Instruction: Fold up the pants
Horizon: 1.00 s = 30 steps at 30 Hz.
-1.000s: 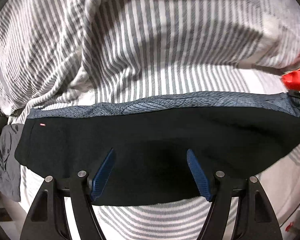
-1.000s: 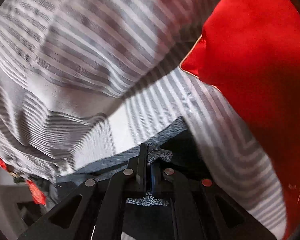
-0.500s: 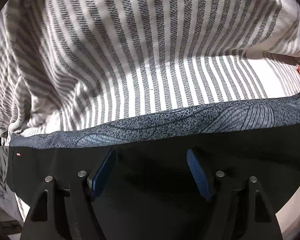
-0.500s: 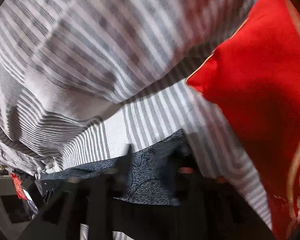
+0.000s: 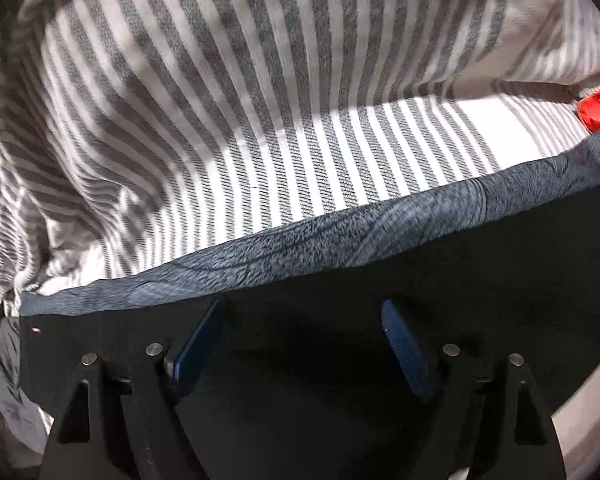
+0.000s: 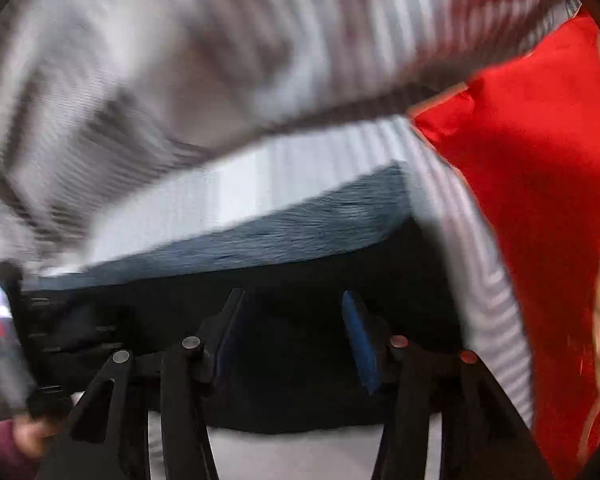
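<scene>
Smooth black pants with a mottled grey-blue knit waistband (image 5: 340, 240) are seen laid flat on grey-and-white striped woven bedding (image 5: 260, 100), the band forming a long curved strip along their far edge. The left tongs (image 5: 302, 344), blue-padded and set wide after just being opened, are held over the dark cloth with nothing clamped. In the blurred right view the right tongs (image 6: 292, 332) are also shown parted above the black fabric, having just narrowed slightly, beside a glossy red cushion with gold piping (image 6: 540, 200)
</scene>
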Each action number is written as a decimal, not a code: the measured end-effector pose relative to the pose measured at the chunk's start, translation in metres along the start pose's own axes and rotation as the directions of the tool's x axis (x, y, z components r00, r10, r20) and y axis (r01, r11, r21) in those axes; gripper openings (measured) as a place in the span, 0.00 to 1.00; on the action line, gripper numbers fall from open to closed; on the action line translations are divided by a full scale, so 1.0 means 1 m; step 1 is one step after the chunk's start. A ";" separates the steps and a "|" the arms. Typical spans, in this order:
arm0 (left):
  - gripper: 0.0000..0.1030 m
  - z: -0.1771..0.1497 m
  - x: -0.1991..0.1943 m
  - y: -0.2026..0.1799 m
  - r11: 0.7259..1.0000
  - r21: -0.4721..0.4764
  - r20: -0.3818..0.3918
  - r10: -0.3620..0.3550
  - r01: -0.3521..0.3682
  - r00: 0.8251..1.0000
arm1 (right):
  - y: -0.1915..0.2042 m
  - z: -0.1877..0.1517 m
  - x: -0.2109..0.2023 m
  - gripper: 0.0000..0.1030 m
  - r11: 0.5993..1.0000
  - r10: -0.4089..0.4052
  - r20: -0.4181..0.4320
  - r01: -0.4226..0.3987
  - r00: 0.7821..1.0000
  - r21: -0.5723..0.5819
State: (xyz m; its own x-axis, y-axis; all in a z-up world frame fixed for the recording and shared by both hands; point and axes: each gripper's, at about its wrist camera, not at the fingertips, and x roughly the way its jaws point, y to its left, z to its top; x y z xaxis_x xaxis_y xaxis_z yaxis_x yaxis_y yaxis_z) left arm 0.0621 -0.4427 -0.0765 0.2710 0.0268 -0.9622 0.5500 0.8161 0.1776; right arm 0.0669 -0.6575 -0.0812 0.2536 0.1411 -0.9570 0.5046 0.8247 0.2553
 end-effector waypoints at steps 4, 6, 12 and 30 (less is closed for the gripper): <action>0.93 0.000 0.000 0.025 0.996 -0.081 -0.031 -0.032 0.029 0.999 | -0.038 0.002 -0.013 0.35 0.974 0.090 0.044 -0.097 0.995 0.203; 0.93 -0.007 -0.005 0.037 0.997 -0.073 -0.030 0.017 -0.019 0.999 | -0.054 -0.009 -0.031 0.39 0.956 0.094 0.073 -0.111 0.993 0.273; 0.93 -0.037 -0.024 0.094 0.986 -0.141 -0.028 0.089 -0.093 0.996 | -0.075 -0.053 -0.059 0.45 0.909 0.146 0.114 -0.178 0.983 0.377; 0.93 -0.075 0.002 0.143 0.974 -0.151 -0.094 0.154 -0.167 0.984 | -0.090 -0.084 -0.041 0.06 0.856 0.202 0.129 -0.239 0.971 0.458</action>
State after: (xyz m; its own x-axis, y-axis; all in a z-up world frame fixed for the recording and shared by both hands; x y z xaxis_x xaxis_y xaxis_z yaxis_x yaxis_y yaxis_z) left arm 0.0819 -0.2823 -0.0688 0.2766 0.2064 -0.9386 0.3718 0.8776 0.3026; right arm -0.0586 -0.6915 -0.0764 0.4545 0.2326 -0.8599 0.7497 0.4214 0.5102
